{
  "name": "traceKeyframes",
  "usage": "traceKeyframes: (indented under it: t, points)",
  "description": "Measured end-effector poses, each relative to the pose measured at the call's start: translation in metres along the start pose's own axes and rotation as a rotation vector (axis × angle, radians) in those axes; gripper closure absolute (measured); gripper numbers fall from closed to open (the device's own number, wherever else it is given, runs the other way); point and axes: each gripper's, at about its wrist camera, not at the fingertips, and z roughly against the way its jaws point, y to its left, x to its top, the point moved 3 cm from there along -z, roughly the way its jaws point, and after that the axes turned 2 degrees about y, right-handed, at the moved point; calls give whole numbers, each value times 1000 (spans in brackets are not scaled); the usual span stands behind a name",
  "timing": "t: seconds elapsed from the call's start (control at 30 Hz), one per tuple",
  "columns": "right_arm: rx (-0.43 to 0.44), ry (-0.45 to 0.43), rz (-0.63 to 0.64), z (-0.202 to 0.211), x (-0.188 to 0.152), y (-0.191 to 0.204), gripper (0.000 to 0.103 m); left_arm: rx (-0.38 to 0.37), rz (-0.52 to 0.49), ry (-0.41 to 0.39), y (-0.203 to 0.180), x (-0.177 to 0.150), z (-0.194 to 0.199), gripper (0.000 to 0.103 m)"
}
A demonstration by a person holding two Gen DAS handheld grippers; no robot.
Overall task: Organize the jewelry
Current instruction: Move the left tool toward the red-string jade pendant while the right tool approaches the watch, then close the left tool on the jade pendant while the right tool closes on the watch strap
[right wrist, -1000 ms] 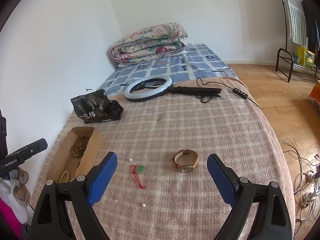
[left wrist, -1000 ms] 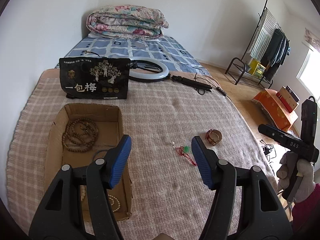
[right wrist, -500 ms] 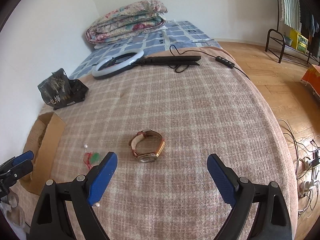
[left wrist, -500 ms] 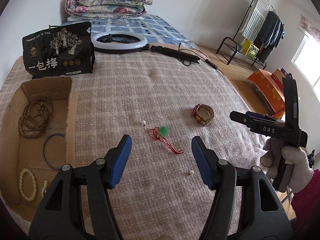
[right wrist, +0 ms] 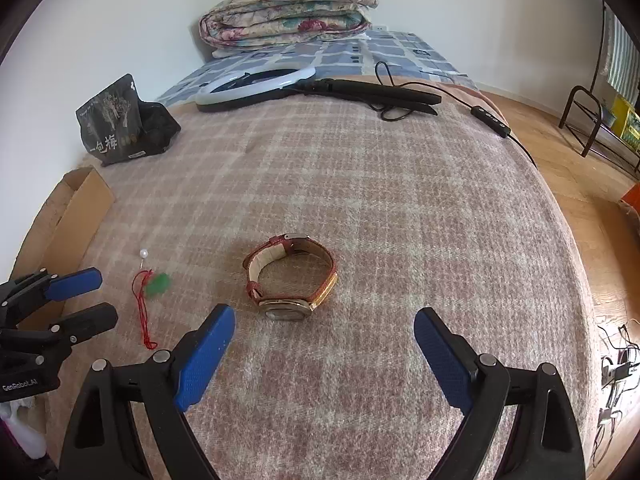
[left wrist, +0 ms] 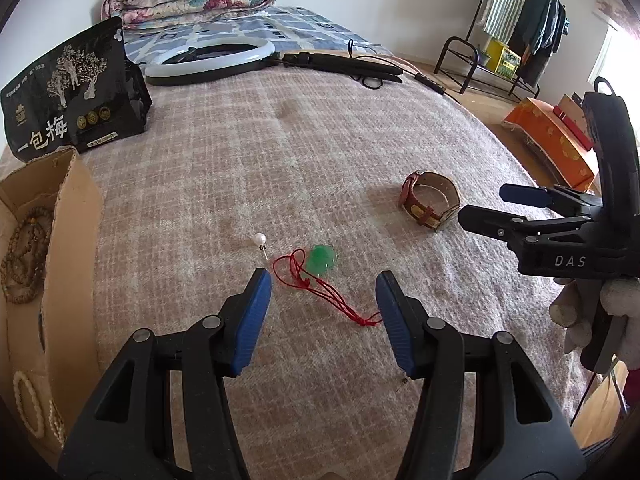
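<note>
At lower centre, the left gripper [left wrist: 323,294], jaws closing yet empty, should pinch the red cord [left wrist: 340,304] lying between them, not the green pendant [left wrist: 320,260] beyond, while the wide-open right gripper [right wrist: 324,340] straddles the watch [right wrist: 292,276].

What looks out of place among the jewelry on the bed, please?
A watch, a green pendant on red cord and a pearl pin lie loose on the blanket, outside the cardboard box holding bead bracelets.
</note>
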Motion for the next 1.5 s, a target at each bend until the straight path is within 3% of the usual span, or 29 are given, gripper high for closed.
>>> traceKeyframes:
  t: [0.07, 0.17, 0.43, 0.63, 0.93, 1.13, 1.3, 1.5]
  points:
    - [7, 6, 8, -4, 2, 1, 10, 6, -7, 7, -1, 2, -8, 47]
    - [6, 24, 23, -11, 5, 3, 10, 10, -10, 27, -3, 3, -19, 60]
    - [6, 37, 46, -27, 10, 10, 10, 14, -15, 43, 1, 3, -35, 62]
    - [-19, 49, 77, -37, 11, 17, 10, 20, -42, 45, -1, 2, -39, 79]
    - [-65, 58, 111, -47, 10, 21, 11, 7, -44, 47, -4, 1, -40, 92]
    - [-62, 53, 116, -47, 12, 21, 22, 7, -48, 46, -5, 0, -39, 97]
    - [-39, 49, 138, -45, 13, 27, 42, 5, -46, 46, -5, -1, -38, 98]
    - [-47, 44, 143, -40, 11, 29, 43, 3, -45, 39, -7, -2, -31, 99]
